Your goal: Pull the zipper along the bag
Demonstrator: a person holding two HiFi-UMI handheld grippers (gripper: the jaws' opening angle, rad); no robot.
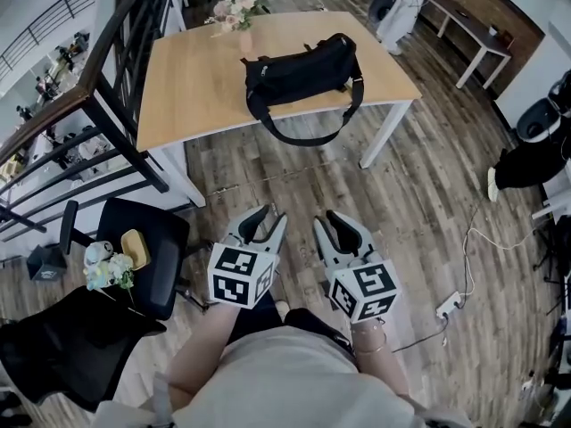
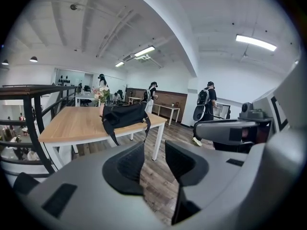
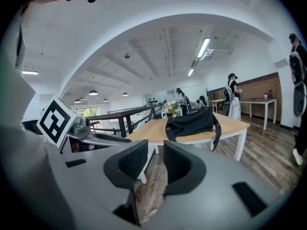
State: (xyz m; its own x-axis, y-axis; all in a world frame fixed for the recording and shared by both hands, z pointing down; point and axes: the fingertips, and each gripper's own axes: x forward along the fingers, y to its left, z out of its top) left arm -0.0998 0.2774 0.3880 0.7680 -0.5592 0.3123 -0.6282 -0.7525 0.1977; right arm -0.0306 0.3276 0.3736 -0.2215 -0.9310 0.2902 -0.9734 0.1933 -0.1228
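A black duffel bag (image 1: 299,74) lies on a light wooden table (image 1: 196,87), its strap hanging over the near edge. The same bag (image 2: 123,115) sits far ahead in the left gripper view, and it (image 3: 192,122) is equally far off in the right gripper view. My left gripper (image 1: 272,217) and right gripper (image 1: 332,218) hover side by side over the wooden floor, well short of the table. The left gripper (image 2: 154,150) is open, with only floor showing in the gap. The right gripper (image 3: 156,152) is open too, nothing between its pads.
A flower vase (image 1: 234,12) stands at the table's far edge. A black stair railing (image 1: 107,105) runs along the left. A black chair (image 1: 143,248) with small items stands at my left. A power strip and cable (image 1: 449,304) lie on the floor at right. People stand in the background.
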